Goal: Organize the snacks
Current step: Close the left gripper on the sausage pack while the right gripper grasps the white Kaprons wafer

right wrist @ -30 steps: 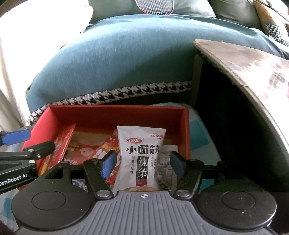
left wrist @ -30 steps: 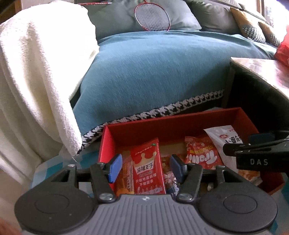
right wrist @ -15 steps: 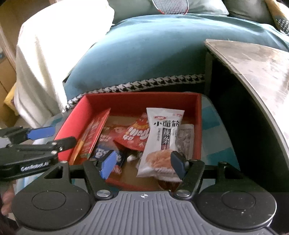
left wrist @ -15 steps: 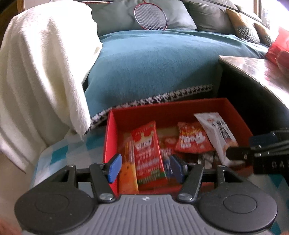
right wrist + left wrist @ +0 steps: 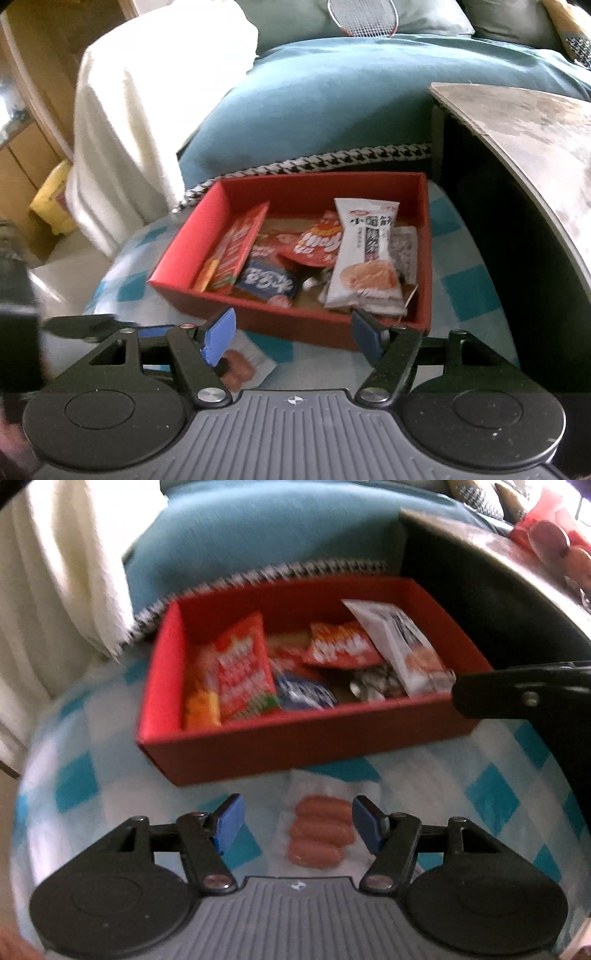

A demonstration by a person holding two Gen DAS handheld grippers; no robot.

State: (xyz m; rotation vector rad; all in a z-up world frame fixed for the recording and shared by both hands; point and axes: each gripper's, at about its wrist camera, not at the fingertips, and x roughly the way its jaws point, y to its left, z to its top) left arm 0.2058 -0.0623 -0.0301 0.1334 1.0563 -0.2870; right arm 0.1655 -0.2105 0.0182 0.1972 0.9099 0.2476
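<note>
A red box (image 5: pixel 258 746) (image 5: pixel 280 321) on a blue-and-white checked cloth holds several snack packets: a red packet (image 5: pixel 242 672) at left, a blue one (image 5: pixel 304 698), a red one (image 5: pixel 340 650) in the middle, and a white noodle-snack packet (image 5: pixel 365 254) at right. A clear pack of sausages (image 5: pixel 319 834) (image 5: pixel 240 365) lies on the cloth in front of the box. My left gripper (image 5: pixel 295 821) is open, its jaws on either side of the sausage pack. My right gripper (image 5: pixel 291 338) is open and empty, before the box's near wall.
A teal sofa (image 5: pixel 369 99) with a white blanket (image 5: pixel 140 118) lies behind the box. A dark table (image 5: pixel 524 155) rises at the right, close to the box. The right gripper's finger (image 5: pixel 517 698) crosses the left wrist view.
Both grippers have drawn back and up from the box. The packets they hovered over stay in the box. The sausage pack has come into view between the left gripper's jaws.
</note>
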